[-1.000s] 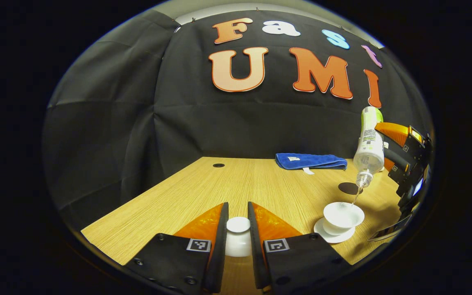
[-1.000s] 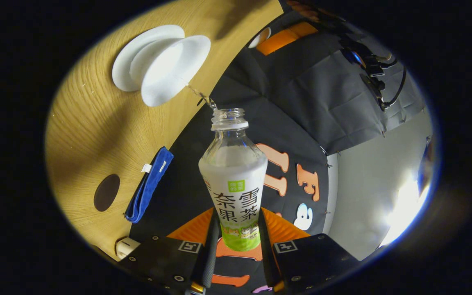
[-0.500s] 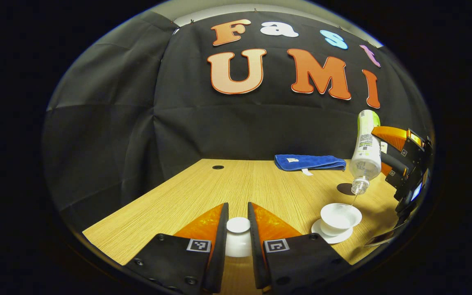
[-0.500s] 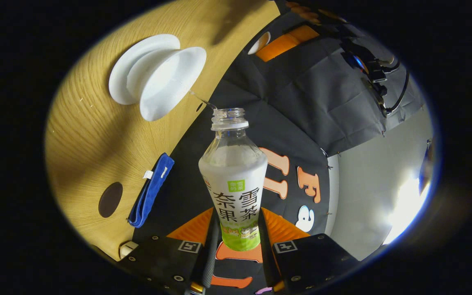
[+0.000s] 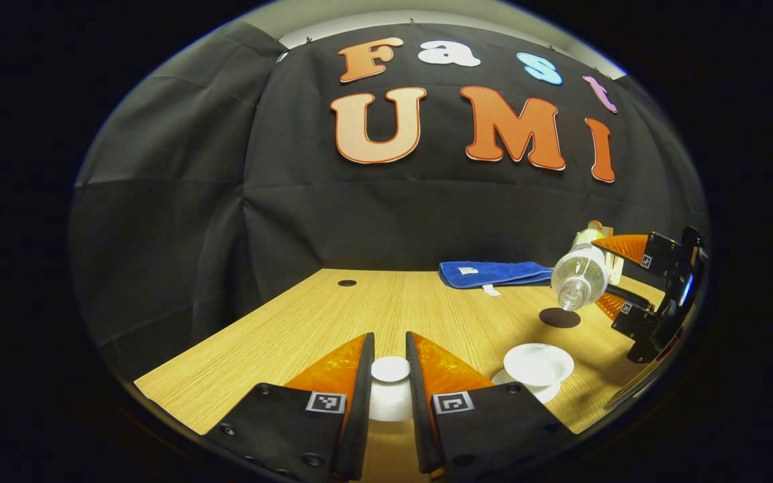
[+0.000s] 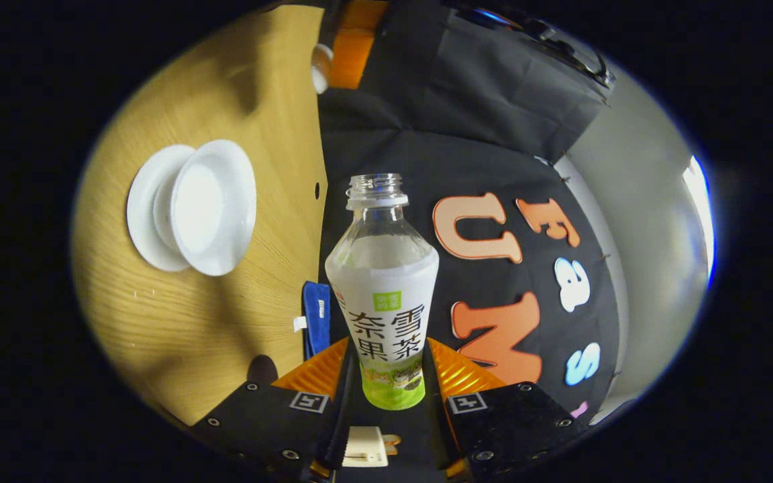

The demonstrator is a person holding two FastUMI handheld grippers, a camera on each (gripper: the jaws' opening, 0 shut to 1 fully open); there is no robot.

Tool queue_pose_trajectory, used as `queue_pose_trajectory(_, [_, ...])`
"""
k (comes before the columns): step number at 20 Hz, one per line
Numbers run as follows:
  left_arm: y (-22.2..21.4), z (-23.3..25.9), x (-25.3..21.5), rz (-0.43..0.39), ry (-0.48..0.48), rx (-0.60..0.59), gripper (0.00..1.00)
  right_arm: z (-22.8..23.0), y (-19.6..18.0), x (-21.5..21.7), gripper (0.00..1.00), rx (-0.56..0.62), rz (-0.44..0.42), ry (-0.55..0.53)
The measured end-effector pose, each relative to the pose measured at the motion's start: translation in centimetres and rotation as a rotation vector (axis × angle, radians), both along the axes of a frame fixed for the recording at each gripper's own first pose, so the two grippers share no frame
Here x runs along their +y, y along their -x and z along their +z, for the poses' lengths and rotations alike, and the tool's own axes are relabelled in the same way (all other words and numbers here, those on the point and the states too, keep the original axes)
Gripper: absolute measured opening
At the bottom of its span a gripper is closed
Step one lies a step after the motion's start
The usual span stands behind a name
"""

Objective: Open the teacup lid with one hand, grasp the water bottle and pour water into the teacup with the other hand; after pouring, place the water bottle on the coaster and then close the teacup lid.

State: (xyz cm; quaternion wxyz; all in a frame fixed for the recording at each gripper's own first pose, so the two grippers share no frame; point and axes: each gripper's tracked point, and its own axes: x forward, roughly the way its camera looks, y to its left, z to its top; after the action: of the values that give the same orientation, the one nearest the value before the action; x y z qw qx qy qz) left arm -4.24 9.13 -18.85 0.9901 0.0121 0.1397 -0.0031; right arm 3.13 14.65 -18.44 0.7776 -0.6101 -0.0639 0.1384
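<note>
Pale wooden tabletop (image 5: 333,322) carries the uncovered white porcelain teacup (image 5: 538,364). Right gripper (image 6: 386,389), clamped on the clear plastic water bottle (image 6: 382,282), has swung it back near level; the stream has stopped. Pouring appears finished; the round dark coaster (image 5: 559,317) comes next. Left gripper (image 5: 390,376) clasps the white teacup lid (image 5: 390,386).

Black creased cloth (image 5: 178,221) walls the booth behind a light wood-grain table (image 5: 306,322). Toward one o'clock, a pale wall (image 6: 648,221) catches a bright light (image 6: 698,194) beyond the cloth.
</note>
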Motion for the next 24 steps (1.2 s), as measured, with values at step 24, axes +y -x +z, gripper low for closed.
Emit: queue_pose_trajectory(24, [-1.4, 1.7, -5.6, -0.060, 0.034, -0.022, 0.33, -6.5, -7.0, -7.3, 0.50, 0.683, -0.483, -1.294])
